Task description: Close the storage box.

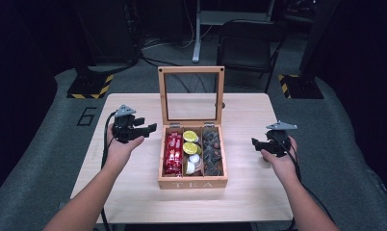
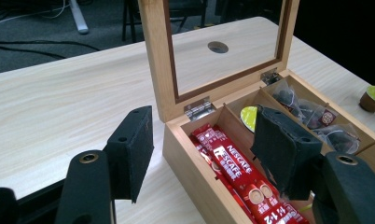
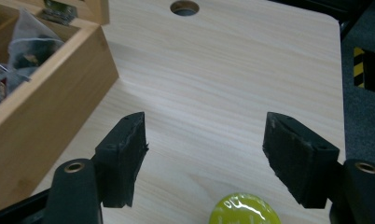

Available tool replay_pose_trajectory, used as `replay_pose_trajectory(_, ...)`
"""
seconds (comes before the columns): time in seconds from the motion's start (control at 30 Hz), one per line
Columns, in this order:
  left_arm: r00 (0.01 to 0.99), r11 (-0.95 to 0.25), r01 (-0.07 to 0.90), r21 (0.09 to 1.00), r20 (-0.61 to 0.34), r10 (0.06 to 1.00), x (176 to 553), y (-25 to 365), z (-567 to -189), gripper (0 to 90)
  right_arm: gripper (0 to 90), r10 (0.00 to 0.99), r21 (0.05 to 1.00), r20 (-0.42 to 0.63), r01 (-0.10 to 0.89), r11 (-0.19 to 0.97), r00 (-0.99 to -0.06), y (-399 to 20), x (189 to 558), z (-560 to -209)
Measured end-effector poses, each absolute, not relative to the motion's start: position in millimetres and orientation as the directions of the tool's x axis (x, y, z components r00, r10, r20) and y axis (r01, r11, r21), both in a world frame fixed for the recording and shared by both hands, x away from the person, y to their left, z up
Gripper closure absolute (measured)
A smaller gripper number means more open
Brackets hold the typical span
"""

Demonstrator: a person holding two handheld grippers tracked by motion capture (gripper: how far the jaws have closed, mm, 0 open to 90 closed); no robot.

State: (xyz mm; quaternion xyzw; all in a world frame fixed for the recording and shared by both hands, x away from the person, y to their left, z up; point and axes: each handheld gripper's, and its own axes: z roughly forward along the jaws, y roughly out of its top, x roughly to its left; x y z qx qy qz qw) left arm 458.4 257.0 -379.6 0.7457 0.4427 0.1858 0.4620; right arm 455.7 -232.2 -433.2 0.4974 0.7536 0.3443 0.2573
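Capsule: small round coffee capsule with shiny yellow-green foil lid and brown body (image 3: 243, 209); it stands on the pale wooden table (image 3: 223, 93), right of the wooden tea box with hinged glass lid (image 1: 192, 179).
Weight: I judge it very light; one claw can lift it with almost no force.
Stiffness: the body is probably thin and can dent, and the foil top is fragile, so a soft squeeze is better than a hard one.
Slip: the foil lid looks smooth and glossy; the tapered side wall may slide upward out of the pads.
Where to hold: on the two opposite sides of the body, under the rim of the lid, not on the foil itself.
Right claw (image 3: 204, 149): both black jaws stand wide apart and nothing is between the pads; it holds nothing.
Capsule and right claw: in the right gripper view the capsule lies at the near edge, below the gap of the jaws and slightly toward the right jaw, not touching any pad.
Left claw (image 2: 202, 154): jaws are apart and empty, at the left near corner of the box, over the red Nescafe stick packets (image 2: 232, 170).
Other view: in the left gripper view the capsule (image 2: 373, 98) is on the table at the far right, apart from the box.
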Motion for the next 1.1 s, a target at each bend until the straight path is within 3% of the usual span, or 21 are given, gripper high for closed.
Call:
replay_pose_trajectory(0.3,0.556,-0.192,0.475,0.859,-0.124,0.822,458,253,-376,38.1,30.0,0.909,0.796,-0.014,0.546,0.262,-0.416,-212,465,-409)
replay_pose_trajectory(0.67,0.542,-0.178,0.479,0.859,-0.13,0.83,463,256,-378,38.1,30.1,0.881,0.786,-0.057,0.523,0.33,-0.47,-179,488,-394)
replay_pose_trajectory(1.1,0.553,-0.188,0.47,0.863,-0.121,0.824,461,253,-374,38.1,30.5,0.874,0.805,0.004,0.521,0.286,-0.486,-163,511,-386)
